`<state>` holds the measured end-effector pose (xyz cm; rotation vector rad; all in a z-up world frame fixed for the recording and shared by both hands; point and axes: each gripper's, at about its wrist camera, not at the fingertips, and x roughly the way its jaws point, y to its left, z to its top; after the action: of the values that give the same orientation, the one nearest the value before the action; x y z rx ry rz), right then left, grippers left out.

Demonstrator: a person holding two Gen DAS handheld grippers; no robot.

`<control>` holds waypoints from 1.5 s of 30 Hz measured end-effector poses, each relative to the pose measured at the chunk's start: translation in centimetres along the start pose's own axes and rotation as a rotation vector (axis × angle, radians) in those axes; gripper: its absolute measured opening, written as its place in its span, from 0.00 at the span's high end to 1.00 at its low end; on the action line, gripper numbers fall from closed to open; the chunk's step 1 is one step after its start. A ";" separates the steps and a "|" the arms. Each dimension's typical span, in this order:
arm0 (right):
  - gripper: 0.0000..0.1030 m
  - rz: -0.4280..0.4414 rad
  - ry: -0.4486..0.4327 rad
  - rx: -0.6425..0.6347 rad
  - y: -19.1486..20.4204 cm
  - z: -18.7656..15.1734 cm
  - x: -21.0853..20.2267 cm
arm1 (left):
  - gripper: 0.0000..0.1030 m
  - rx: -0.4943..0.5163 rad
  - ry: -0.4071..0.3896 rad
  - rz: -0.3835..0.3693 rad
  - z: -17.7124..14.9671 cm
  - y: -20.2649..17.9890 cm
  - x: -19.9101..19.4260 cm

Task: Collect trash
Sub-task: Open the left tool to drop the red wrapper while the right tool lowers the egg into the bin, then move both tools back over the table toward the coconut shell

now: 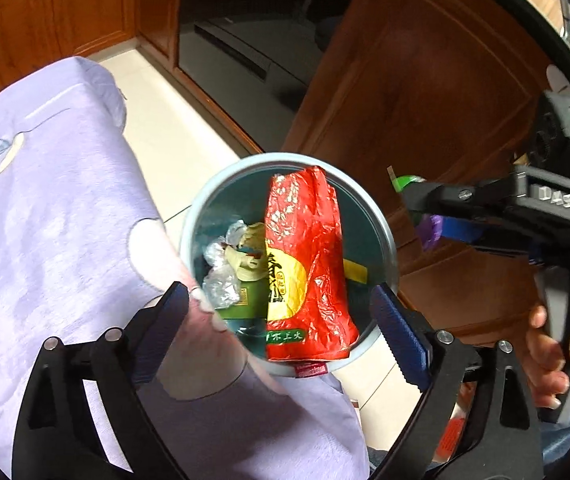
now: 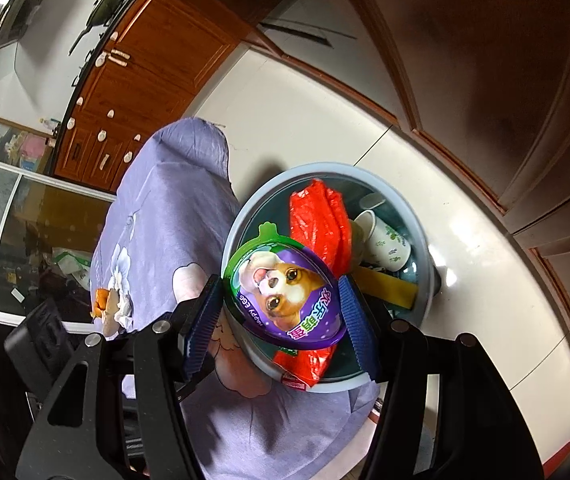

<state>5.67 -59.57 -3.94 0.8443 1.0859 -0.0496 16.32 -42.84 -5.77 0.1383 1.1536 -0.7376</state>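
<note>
A round blue-grey trash bin (image 1: 385,224) stands on the floor beside the purple-clothed table (image 1: 53,208). A red snack bag (image 1: 309,264) lies across the bin's inside, over clear plastic and paper scraps. My left gripper (image 1: 281,332) is open and empty above the bin's near rim. My right gripper (image 2: 281,312) is shut on a purple and green egg-shaped package with a dog picture (image 2: 285,292), held over the bin (image 2: 425,236). The right gripper also shows in the left wrist view (image 1: 425,208), right of the bin. A patterned paper cup (image 2: 385,240) lies in the bin.
Crumpled tissue and an orange scrap (image 2: 111,304) lie on the purple cloth (image 2: 157,216). Wooden cabinets (image 1: 413,80) stand beyond the bin across a white tile floor (image 2: 317,100). A dark oven front (image 1: 245,32) is at the back.
</note>
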 end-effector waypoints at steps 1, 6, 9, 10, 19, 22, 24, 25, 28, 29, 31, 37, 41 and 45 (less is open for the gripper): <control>0.45 0.001 0.008 -0.004 0.2 0.0 0.4 | 0.09 -0.005 -0.003 -0.001 -0.2 0.0 -0.3; 0.31 0.001 0.057 -0.003 1.2 -0.2 2.4 | 0.08 -0.038 -0.014 -0.009 -0.5 1.2 -1.2; 0.30 -0.016 0.062 0.002 1.4 -0.3 2.8 | 0.07 -0.051 -0.020 -0.014 -0.5 1.6 -1.6; 0.29 -0.019 0.062 0.005 1.4 -0.3 2.9 | 0.07 -0.054 -0.021 -0.015 -0.6 1.7 -1.7; 0.22 -0.076 0.049 0.015 1.6 -0.9 2.5 | 0.05 -0.086 -0.027 -0.021 -1.3 2.5 -2.8; 0.18 -0.082 0.049 0.026 1.9 -1.3 2.3 | 0.05 -0.085 -0.035 -0.023 -1.8 2.5 -3.5; 0.18 -0.086 0.046 0.023 2.2 -1.5 2.1 | 0.05 -0.082 -0.045 -0.022 -2.2 2.7 -4.2; 0.18 -0.086 0.046 0.022 2.4 -1.7 2.0 | 0.04 -0.081 -0.050 -0.021 -2.3 2.7 -4.5; 0.18 -0.088 0.038 0.018 3.0 -2.1 1.7 | 0.04 -0.082 -0.062 -0.019 -2.7 2.8 -5.4; 0.18 -0.089 0.035 0.016 3.2 -2.2 1.6 | 0.04 -0.082 -0.065 -0.017 -2.8 2.9 -5.6; 0.18 -0.090 0.031 0.015 3.7 -2.6 1.4 | 0.04 -0.083 -0.070 -0.016 -3.3 3.2 -6.3; 0.18 -0.095 0.027 -0.009 5.6 -3.7 1.0 | 0.04 -0.099 -0.096 -0.013 -4.3 4.4 -8.2; 0.18 -0.093 0.028 -0.034 7.3 -4.2 1.3 | 0.04 -0.122 -0.120 -0.001 -5.3 5.9 -9.7; 0.18 -0.086 0.035 -0.069 9.4 -4.9 2.1 | 0.04 -0.155 -0.129 0.025 -6.1 7.9 -10.7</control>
<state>7.02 -49.23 -1.11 0.7382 1.1504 -0.0690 14.10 -29.15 -1.14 -0.0247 1.0794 -0.6239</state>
